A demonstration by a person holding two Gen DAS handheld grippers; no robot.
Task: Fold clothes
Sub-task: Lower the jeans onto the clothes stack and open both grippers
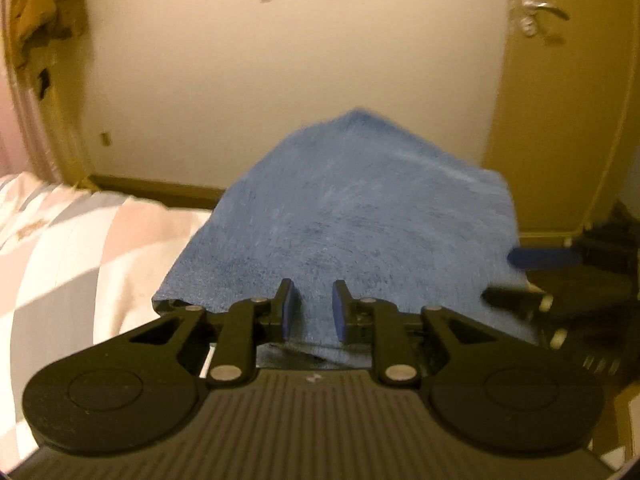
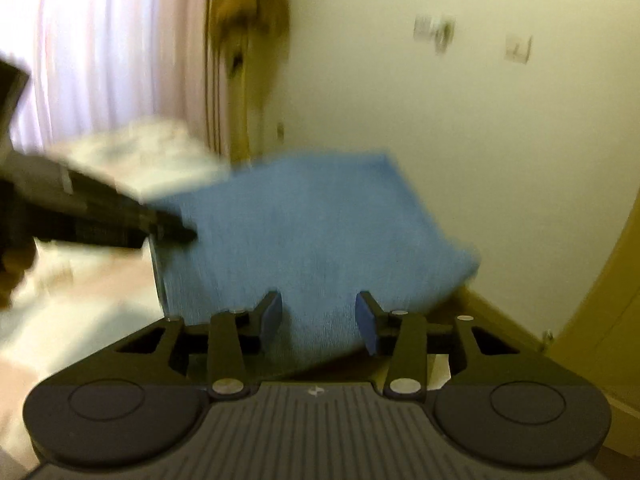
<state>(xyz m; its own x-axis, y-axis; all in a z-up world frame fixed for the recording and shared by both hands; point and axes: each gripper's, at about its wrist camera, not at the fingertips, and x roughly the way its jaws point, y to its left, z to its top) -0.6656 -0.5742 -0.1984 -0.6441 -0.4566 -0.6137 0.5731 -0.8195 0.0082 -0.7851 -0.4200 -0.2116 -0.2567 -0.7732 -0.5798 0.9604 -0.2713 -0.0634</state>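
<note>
From my left wrist view, my left tool [image 1: 311,308] sits at lower centre, matte black linkage arms ending in flat blue pads. Between those pads runs the near edge of a blue cloth [image 1: 352,216], a fuzzy, terry-like fabric that fans out from the pads up to a blunt peak in the middle of the frame. The pads stand a little apart with cloth filling the gap, so I read the left tool as clenched on the cloth. At the right edge of the frame my right tool [image 1: 524,276] shows as a blurred black shape with one blue pad, touching the cloth's right side. At lower left lies a bed [image 1: 60,248], its soft cover in pale pink, grey and white blocks. A cream wall fills the top, and a door with a metal handle [image 1: 540,12] stands at upper right.

From my right wrist view, the right tool [image 2: 319,320] is at lower centre, and the cloth [image 2: 320,224] again passes between its blue pads, a finely ribbed, motion-blurred sheet stretching toward the frame's middle. The pads sit wider here; I cannot tell whether they truly pinch it. The left tool [image 2: 176,230] enters from the left, black and blurred, meeting the cloth's left edge.
</note>
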